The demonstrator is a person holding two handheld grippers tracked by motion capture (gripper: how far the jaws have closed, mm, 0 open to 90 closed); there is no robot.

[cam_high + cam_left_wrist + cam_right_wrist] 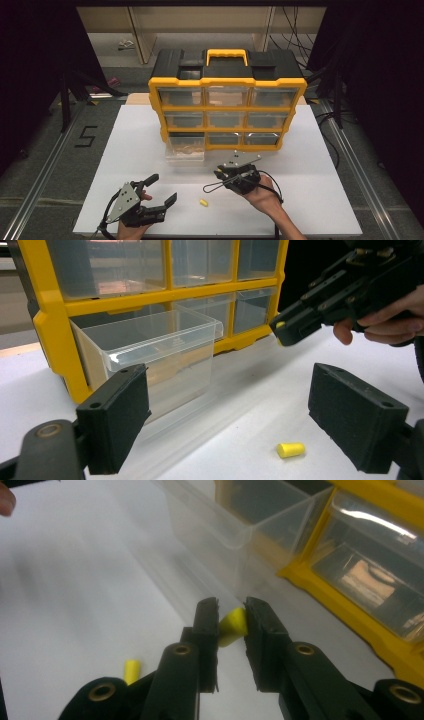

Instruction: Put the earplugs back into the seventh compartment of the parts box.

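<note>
A white worktop (150, 150) is lying under the high view, its surface bare toward the near left corner; grey floor (50, 165) is showing around it, with a black mark shaped like a 5 (86, 136) sitting on the floor to the left; metal rails (42, 170) are running along both sides of the worktop, the right one (357, 165) slanting toward the near right corner; black cables (300, 45) are trailing across the floor at the far right; pale wooden uprights (142, 37) are standing behind, at the far edge of the scene, beside dark curtains (30, 75) that are hanging at either side.
</note>
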